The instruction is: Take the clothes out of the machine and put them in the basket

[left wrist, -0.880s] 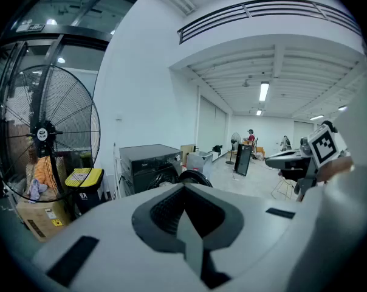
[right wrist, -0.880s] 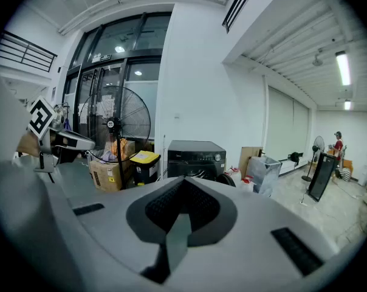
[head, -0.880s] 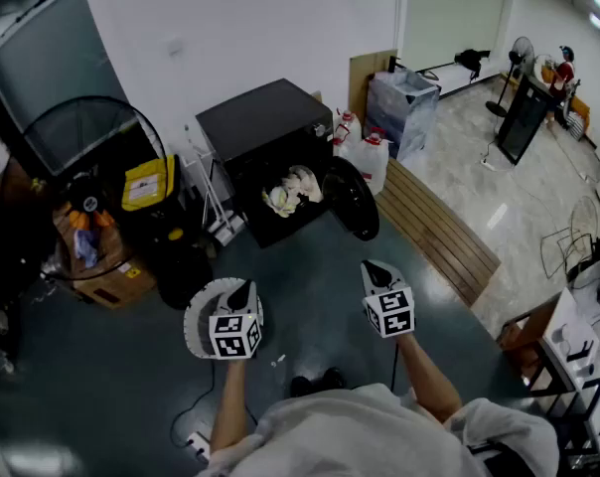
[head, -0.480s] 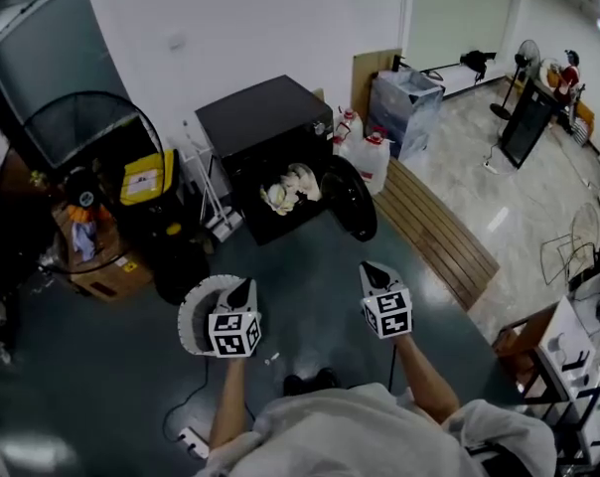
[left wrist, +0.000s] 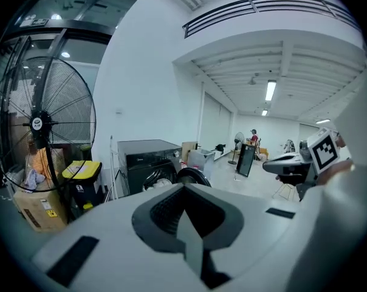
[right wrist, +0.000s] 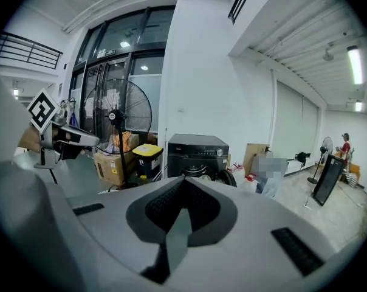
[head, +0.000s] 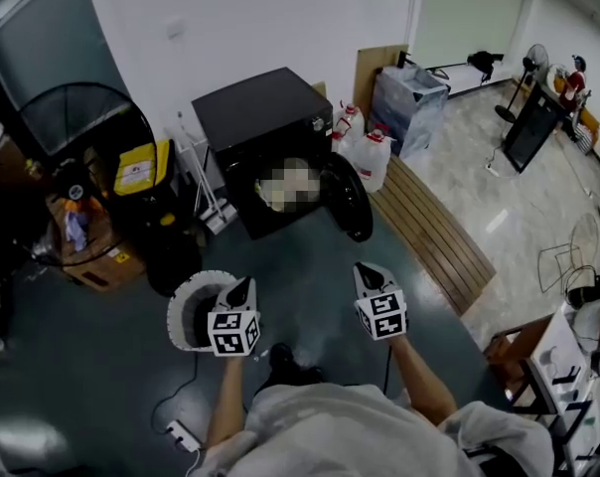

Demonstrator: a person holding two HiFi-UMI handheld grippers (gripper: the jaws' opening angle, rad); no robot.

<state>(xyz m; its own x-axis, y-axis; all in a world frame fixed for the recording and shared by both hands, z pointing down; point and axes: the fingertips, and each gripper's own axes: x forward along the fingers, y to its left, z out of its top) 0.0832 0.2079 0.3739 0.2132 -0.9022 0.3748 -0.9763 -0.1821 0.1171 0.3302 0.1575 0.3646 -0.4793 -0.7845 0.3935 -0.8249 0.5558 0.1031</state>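
Stepping closer, you face the open machine (head: 260, 127) | basket (head: 181, 306) near left gripper (head: 242, 290) | left, right gripper (head: 366, 276) jaws together, empty.

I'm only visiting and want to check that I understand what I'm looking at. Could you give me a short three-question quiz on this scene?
1. True or false: the door of the black washing machine stands open.
2. Where is the white basket? A) on the floor, by the left gripper; B) on top of the machine; C) inside the machine.
3. What do the jaws of the right gripper hold?

Key: 1 true. 2 A. 3 nothing; they are shut and empty.
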